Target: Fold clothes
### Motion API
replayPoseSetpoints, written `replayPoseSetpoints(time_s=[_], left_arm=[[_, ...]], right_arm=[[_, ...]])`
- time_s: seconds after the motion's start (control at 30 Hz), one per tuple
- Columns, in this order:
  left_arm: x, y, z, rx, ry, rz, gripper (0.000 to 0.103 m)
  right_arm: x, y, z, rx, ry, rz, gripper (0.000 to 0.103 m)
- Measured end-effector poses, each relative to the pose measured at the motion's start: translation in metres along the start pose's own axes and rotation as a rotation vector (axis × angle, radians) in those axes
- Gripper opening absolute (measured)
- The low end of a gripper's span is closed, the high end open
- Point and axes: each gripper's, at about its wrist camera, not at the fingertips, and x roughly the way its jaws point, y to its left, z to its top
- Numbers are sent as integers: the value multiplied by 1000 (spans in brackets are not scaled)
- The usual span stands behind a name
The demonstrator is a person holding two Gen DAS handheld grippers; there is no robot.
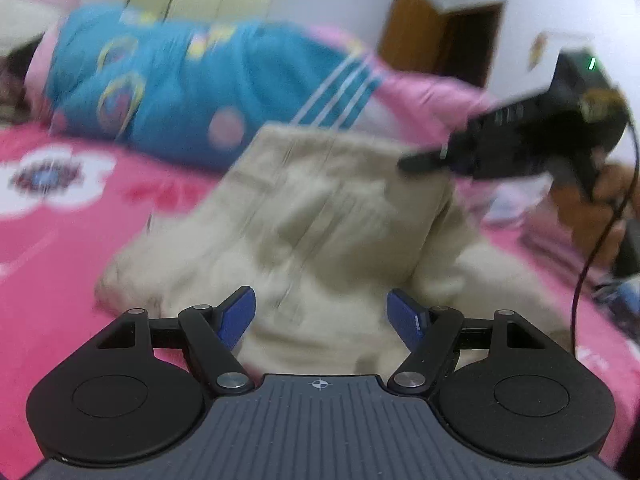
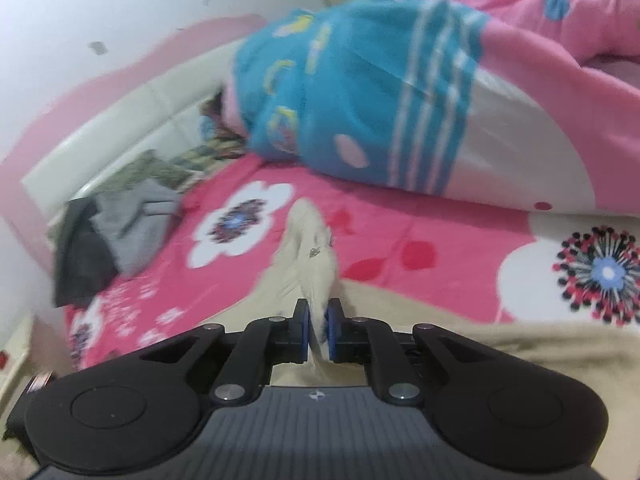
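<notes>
No brand, label or readable writing shows anywhere; both views are smeared by motion blur. The beige garment (image 1: 320, 232) lies rumpled on the pink flowered bedsheet (image 1: 60, 240), in front of a rolled blue-and-pink quilt (image 1: 180, 80). The left gripper (image 1: 322, 316) hangs over it with jaws spread, nothing between them. The right gripper (image 2: 319, 326) is pressed together, pinching a raised fold of the beige garment (image 2: 312, 248). A grey and dark pile of clothes (image 2: 116, 232) by the headboard is too blurred to identify.
</notes>
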Motion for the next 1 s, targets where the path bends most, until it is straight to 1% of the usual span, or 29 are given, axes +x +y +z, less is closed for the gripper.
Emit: replayPoseSetpoints(time_s=[0.07, 0.1, 0.2, 0.3, 0.47, 0.53, 0.63, 0.67, 0.73, 0.77, 0.87, 0.93, 0.97, 1.0], left_arm=[[-21, -6, 2, 10, -45, -55, 75], [-31, -8, 2, 0, -56, -79, 76], [-58, -4, -5, -97, -46, -139, 76], [-81, 8, -17, -222, -33, -159, 77], [-86, 21, -43, -415, 42, -150, 77], [-81, 19, -51, -459, 64, -145, 77], [-68, 16, -59, -502, 85, -124, 73], [-63, 16, -61, -519, 91, -117, 71], [-52, 15, -66, -553, 114, -96, 60], [-47, 15, -69, -569, 126, -84, 59], [-40, 12, -69, -574, 124, -63, 53], [-38, 9, -68, -561, 114, -45, 48], [-38, 9, -69, -565, 108, -40, 47], [-38, 10, -70, -572, 102, -35, 44]], right_arm=[[-13, 18, -12, -25, -11, 36, 8], [-20, 26, -17, -38, -16, 54, 8], [-38, 51, -39, -74, -22, 113, 8], [-44, 72, -73, -120, -6, 144, 8], [-32, 89, -135, -133, 52, 172, 8], [-25, 91, -157, -117, 70, 181, 8], [-20, 97, -181, -125, 82, 160, 8], [-20, 99, -186, -133, 81, 146, 8], [-26, 103, -194, -151, 71, 117, 10], [-30, 105, -196, -160, 66, 101, 10], [-48, 105, -197, -184, 51, 56, 16], [-65, 104, -193, -194, 32, 39, 21], [-74, 104, -190, -206, 20, 28, 21], [-82, 105, -183, -220, 2, 24, 22]])
